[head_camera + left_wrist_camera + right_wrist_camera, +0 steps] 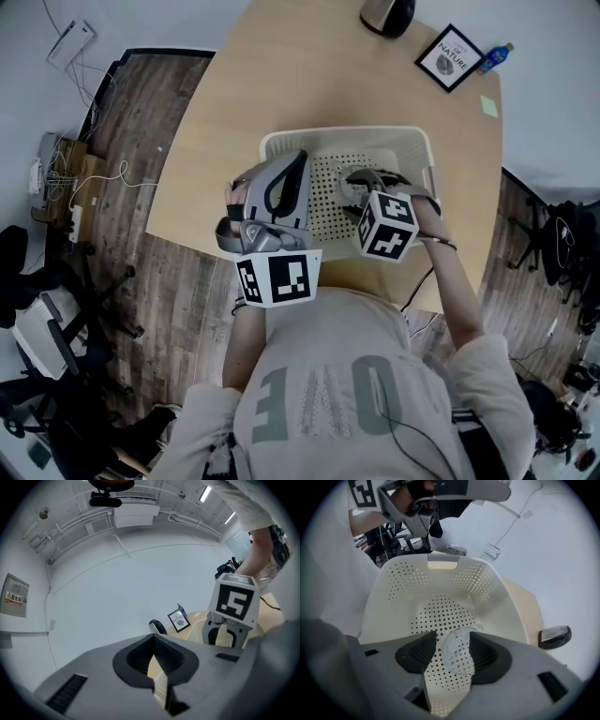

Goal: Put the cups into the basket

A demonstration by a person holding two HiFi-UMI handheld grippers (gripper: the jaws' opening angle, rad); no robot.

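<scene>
A cream perforated basket (281,142) stands on the wooden table (309,75). My right gripper (361,183) reaches down into the basket. In the right gripper view its jaws (452,641) stand open over the basket floor (440,611). A clear plastic cup (458,652) lies between them, close to the right pad, and neither pad presses on it. My left gripper (277,192) is raised above the basket's left side. In the left gripper view its pads (157,660) are shut to a thin slit with nothing between them.
A framed picture (449,57), a blue bottle (497,55) and a green note (488,106) sit at the table's far right corner. A dark rounded object (387,14) is at the far edge. Chairs and cables surround the table on the floor.
</scene>
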